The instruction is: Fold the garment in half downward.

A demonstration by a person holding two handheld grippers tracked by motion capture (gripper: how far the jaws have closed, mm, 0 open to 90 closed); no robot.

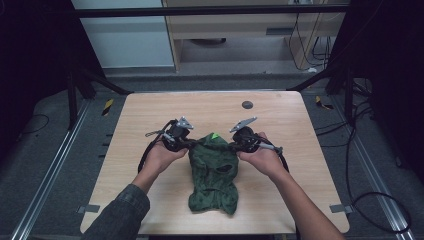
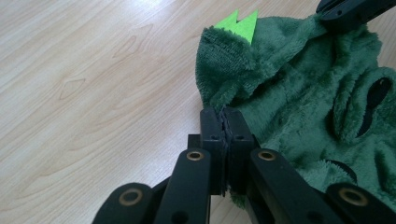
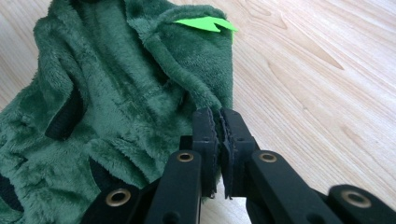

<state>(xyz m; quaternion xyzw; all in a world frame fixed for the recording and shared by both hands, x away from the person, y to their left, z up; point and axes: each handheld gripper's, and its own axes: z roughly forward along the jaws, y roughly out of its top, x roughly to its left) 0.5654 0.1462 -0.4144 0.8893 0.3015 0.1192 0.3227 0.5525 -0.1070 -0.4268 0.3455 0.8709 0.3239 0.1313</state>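
Light wood desk [image 1: 150,115] w/ grey floor and cables around. Green fleece garment [image 1: 214,172] lies at the desk centre, toward the near edge. Left gripper [image 1: 189,144] & right gripper [image 1: 232,145]: fingers clenched on its top corners. Bare wood on all sides.

Light wooden table [image 1: 150,120] with rounded corners, a dark green fleece garment [image 1: 214,176] laid on its middle toward the near edge, a small dark round disc [image 1: 247,105] seen near the far edge
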